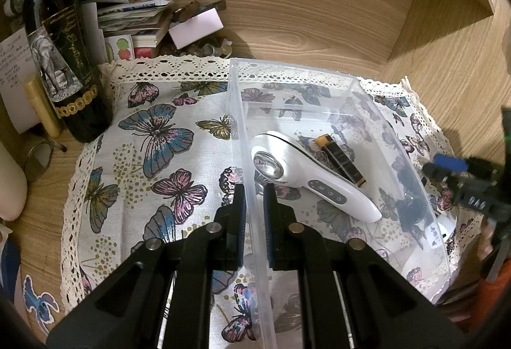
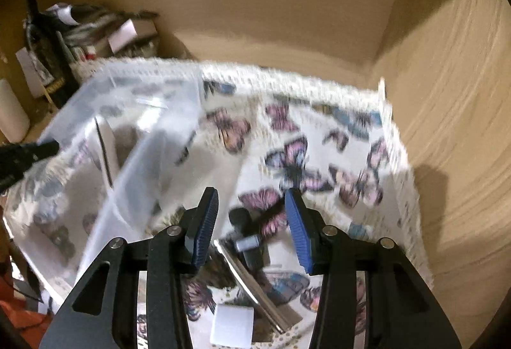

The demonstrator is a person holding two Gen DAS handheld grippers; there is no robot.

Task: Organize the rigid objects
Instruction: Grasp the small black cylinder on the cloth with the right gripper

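At the far left of the left wrist view a dark wine bottle (image 1: 60,61) stands on the wooden desk (image 1: 319,13) beside the butterfly cloth (image 1: 153,138), and at lower centre the left gripper (image 1: 254,192) pinches the near wall of the clear plastic box (image 1: 399,138). Inside the box, right of centre, lie a white handheld device (image 1: 306,176) and a brown tube (image 1: 341,159) touching it. In the blurred right wrist view the right gripper (image 2: 251,205) is spread with nothing between its pads, above small dark and silver items (image 2: 249,240) on the cloth at lower centre.

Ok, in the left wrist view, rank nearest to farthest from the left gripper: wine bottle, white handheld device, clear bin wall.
1. Clear bin wall, clamped in the left gripper.
2. White handheld device, inside the bin, just right.
3. Wine bottle, far back left.
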